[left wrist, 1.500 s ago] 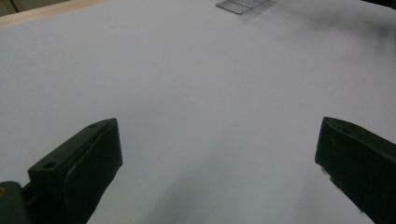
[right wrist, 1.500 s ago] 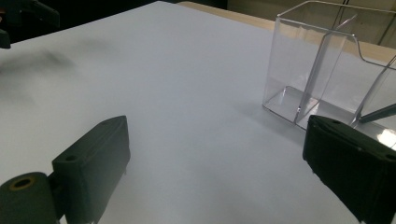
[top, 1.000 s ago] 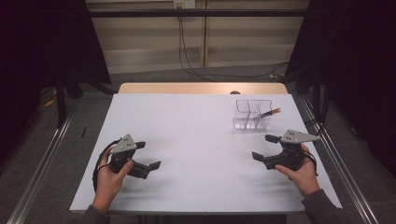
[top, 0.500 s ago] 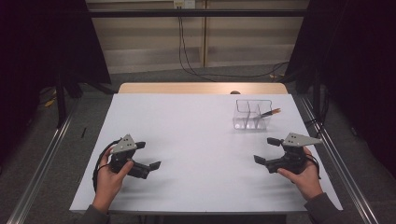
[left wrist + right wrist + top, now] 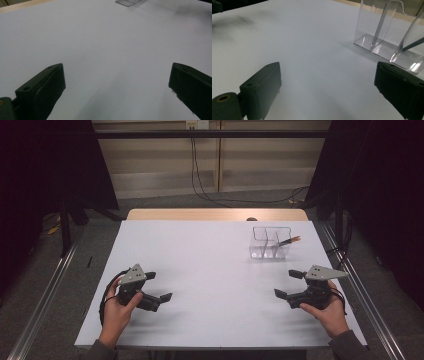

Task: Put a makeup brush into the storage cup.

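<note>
Both grippers low over white table top (image 5: 210, 270), nothing held. Left hand-held gripper (image 5: 159, 289) near the front-left of the table, jaws spread wide, empty; left gripper view shows bare white surface between its jaws. Right hand-held gripper (image 5: 289, 284) at front-right, jaws also wide apart, empty, pointing inward across the table.

Nearest item: clear plastic compartment organiser (image 5: 270, 242), far-right part of table, just beyond the right gripper but apart from it. In right gripper view the organiser (image 5: 387, 32) sits ahead and right of the jaws, upright, thin dividers visible. One slim stick w/ orange tip (image 5: 289, 240), prob. a pencil or brush (too small to tell), leans in its right-hand compartment, tip sticking out over the rim.

Handling est.: organiser looks light, rigid, thin-walled; smooth plastic, so likely slippery and may slide on the table if nudged. Brittle if squeezed hard. Best hold: pinch one outer wall or a divider at the top rim, gentle force. Stick: light, stiff; take mid-shaft above the rim, lift along its lean.
</note>
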### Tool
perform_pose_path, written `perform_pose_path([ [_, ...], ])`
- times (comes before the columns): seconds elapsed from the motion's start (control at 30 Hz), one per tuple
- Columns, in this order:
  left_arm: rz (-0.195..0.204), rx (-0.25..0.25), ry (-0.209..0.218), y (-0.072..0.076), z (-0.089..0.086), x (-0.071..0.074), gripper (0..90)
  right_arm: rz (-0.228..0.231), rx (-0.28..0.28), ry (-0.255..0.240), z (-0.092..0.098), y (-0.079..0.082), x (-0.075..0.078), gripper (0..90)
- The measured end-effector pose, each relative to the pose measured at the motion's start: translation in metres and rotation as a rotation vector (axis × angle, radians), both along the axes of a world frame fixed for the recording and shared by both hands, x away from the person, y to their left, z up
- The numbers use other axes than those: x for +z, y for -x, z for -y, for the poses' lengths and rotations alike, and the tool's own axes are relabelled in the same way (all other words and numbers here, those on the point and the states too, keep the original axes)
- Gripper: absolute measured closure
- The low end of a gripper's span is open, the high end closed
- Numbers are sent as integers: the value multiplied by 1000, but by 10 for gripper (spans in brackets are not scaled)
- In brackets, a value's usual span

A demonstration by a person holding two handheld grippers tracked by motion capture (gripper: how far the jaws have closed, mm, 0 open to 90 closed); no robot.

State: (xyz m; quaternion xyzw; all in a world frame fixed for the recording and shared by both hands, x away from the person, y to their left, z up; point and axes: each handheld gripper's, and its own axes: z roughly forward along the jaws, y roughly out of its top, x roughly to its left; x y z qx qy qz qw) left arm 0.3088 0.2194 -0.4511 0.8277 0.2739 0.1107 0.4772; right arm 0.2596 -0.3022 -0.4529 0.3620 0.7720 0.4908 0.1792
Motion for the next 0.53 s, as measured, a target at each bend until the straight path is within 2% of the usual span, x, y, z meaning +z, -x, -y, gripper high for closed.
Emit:
perform_pose_path([
  [0.53, -2, -9, 0, -2, 2, -1, 5, 7, -14, -20, 7, 6, 2, 70],
])
